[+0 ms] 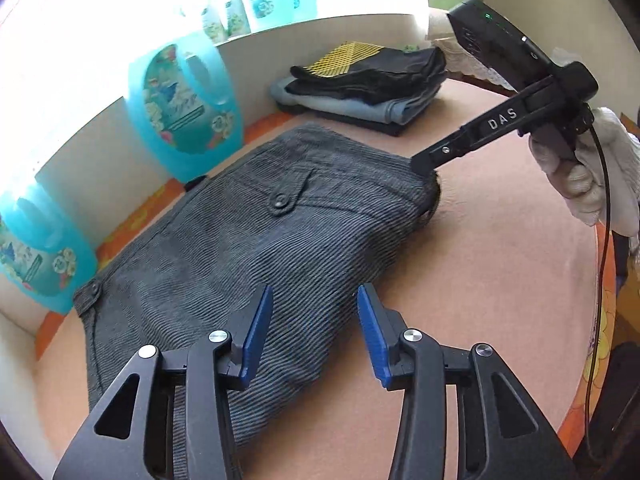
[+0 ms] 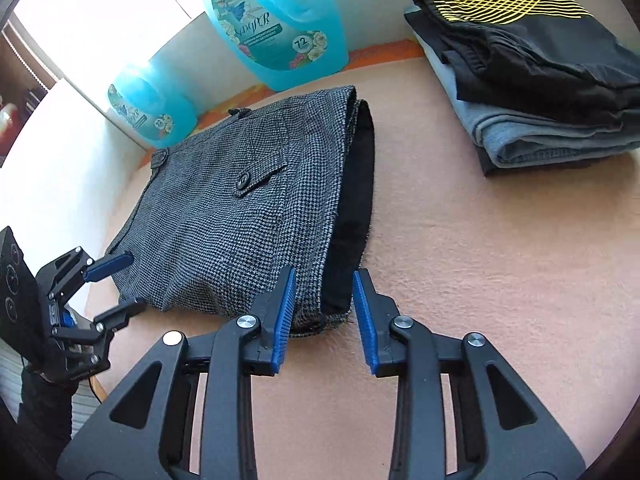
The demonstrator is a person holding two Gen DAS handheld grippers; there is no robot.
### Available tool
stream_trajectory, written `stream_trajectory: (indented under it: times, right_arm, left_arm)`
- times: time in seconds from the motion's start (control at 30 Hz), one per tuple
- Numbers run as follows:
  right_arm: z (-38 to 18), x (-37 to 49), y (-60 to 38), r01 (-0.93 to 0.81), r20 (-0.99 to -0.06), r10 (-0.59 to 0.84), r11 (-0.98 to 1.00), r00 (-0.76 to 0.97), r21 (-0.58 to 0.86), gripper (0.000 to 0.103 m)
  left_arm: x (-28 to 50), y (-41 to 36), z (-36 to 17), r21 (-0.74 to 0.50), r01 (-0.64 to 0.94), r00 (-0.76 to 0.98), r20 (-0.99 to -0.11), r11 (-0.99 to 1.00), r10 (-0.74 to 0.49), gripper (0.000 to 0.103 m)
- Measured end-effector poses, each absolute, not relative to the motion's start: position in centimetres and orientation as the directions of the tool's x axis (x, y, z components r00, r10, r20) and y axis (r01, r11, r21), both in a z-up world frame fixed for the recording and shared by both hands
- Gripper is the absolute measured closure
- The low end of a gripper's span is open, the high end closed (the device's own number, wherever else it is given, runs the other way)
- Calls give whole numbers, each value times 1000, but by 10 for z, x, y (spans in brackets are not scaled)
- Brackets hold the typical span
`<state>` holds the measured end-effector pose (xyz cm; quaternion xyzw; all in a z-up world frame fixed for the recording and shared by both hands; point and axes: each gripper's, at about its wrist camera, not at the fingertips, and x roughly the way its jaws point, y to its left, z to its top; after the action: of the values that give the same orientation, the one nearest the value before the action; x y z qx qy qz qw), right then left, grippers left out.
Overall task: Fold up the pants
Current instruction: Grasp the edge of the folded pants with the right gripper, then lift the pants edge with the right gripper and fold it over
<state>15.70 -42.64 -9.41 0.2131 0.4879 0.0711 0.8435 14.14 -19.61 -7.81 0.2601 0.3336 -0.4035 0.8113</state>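
Grey houndstooth pants [image 2: 240,208] lie folded on the peach cloth, a buttoned pocket flap [image 2: 256,180] facing up and dark lining showing along their right edge. My right gripper [image 2: 324,300] stands open, the near corner of the pants lying loose between its blue pads [image 2: 286,312]. In the left wrist view the same pants [image 1: 248,240] fill the middle, and the right gripper [image 1: 424,168] points at their far right corner. My left gripper [image 1: 316,320] is open just over the near fold, nothing pinched. From the right wrist it appears at the pants' left edge [image 2: 116,288].
A stack of folded clothes [image 2: 540,80] with a yellow-patterned black item on top sits at the back right. Two turquoise detergent bottles [image 2: 276,24] [image 2: 148,104] stand against the white wall behind the pants. A gloved hand [image 1: 592,176] holds the right gripper.
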Motion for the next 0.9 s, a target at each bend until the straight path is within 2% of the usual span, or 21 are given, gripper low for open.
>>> stream_trajectory:
  times: [0.1, 0.17, 0.37, 0.57, 0.67, 0.73, 0.8, 0.9]
  right_arm:
    - [-90, 148, -439, 112, -779, 316, 891, 542, 439, 67]
    - [-88, 142, -449, 129, -769, 307, 885, 561, 448, 56]
    - [-90, 131, -477, 173, -753, 313, 855, 579, 488, 44]
    - [-95, 131, -491, 184, -719, 353, 813, 598, 552, 42]
    - [-98, 135, -491, 185, -704, 377, 792, 601, 582, 42]
    - [-98, 138, -489, 179, -697, 386, 786, 604, 591, 42]
    - [-99, 142, -485, 174, -687, 403, 775, 604, 607, 41]
    - [-102, 151, -479, 175, -672, 436, 747, 599, 641, 32]
  left_arm:
    - [130, -232, -81, 177, 872, 416, -760, 457, -500, 60]
    - [125, -253, -84, 195, 890, 401, -765, 411, -504, 59]
    - [129, -298, -100, 246, 910, 385, -796, 333, -466, 59]
    - [138, -310, -116, 241, 920, 364, -813, 308, -453, 56]
    - [134, -310, -123, 277, 918, 384, -804, 285, -455, 57]
    - [134, -309, -124, 300, 907, 410, -788, 296, -458, 70]
    - [143, -304, -118, 238, 912, 383, -784, 333, -489, 80]
    - [155, -294, -107, 142, 912, 346, -768, 384, -538, 87]
